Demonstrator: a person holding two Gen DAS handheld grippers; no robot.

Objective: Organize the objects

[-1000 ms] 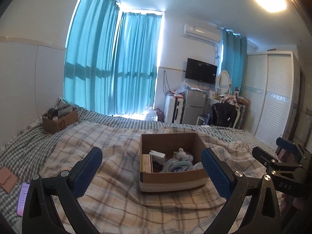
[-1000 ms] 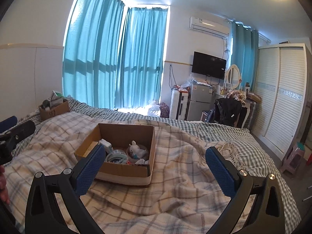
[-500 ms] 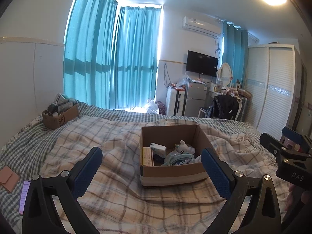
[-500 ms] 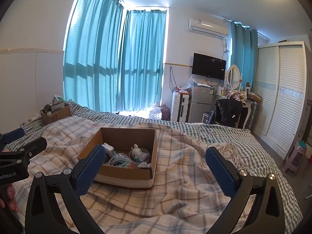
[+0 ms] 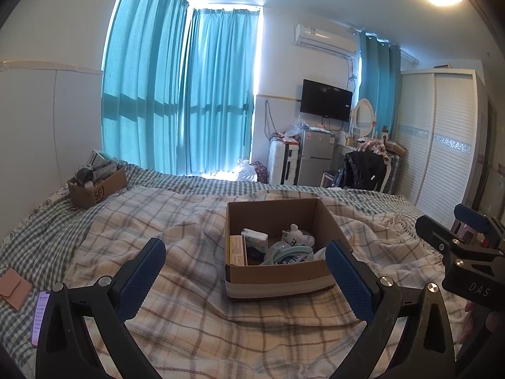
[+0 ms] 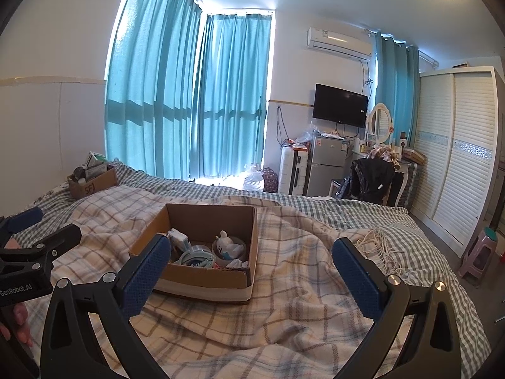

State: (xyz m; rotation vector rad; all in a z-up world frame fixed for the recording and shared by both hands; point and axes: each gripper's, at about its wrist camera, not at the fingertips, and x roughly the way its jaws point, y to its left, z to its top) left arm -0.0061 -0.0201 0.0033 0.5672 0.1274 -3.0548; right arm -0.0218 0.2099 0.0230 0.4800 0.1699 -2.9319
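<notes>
Both my jaws stood wide and carried nothing. My left gripper [image 5: 244, 276] hung low over the plaid blanket [image 5: 189, 315], its blue pads [image 5: 345, 281] framing the near wall of the open cardboard box [image 5: 277, 279]. My right gripper [image 6: 251, 273] hovered just to the right of the box, so that its left pad overlapped the box's near corner in that view.

Inside the box lay a white carton [image 5: 254, 237], a yellow pack [image 5: 237, 250] standing against the left wall, a small white bunny figure [image 5: 295, 235] and a pale teal folded thing [image 5: 288, 252] I could not identify. A second, smaller box [image 5: 96, 186], crowded with items, sat well apart at the far left of the bed. A phone [image 5: 40, 314] and a pink pouch [image 5: 12, 287] lay on the checked sheet near my left.

This could have been sorting still under way or already settled. Either way, I judged any reach into the box should come from above, clear of its walls, since the soft bedding would let it tip
</notes>
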